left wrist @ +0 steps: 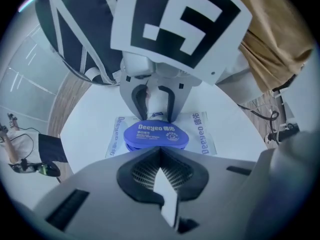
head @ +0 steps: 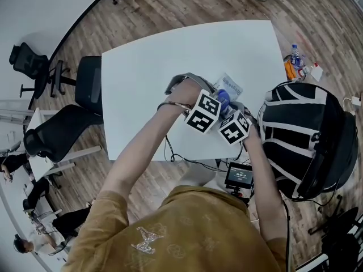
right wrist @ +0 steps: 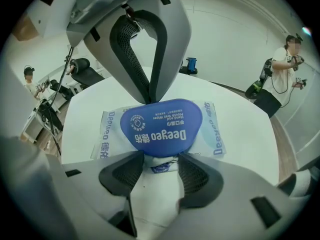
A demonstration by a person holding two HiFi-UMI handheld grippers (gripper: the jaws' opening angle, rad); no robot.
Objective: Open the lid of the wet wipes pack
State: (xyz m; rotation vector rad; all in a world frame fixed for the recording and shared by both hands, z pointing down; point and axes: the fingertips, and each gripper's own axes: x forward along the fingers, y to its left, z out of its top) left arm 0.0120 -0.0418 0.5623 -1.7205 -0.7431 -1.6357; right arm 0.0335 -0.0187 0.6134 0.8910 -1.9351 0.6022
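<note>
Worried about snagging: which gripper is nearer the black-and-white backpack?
Right. The right gripper grips the wet wipes pack on the side toward the backpack; the left gripper meets the pack from the opposite side, farther away.

Head view from high above the person's shoulders, facing steeply down on the white desk (head: 147,67), fairly far off, left gripper view and right gripper view low at desk level, very near, facing each other along their jaws, sharing the wet wipes pack (left wrist: 156,134) between them.
</note>
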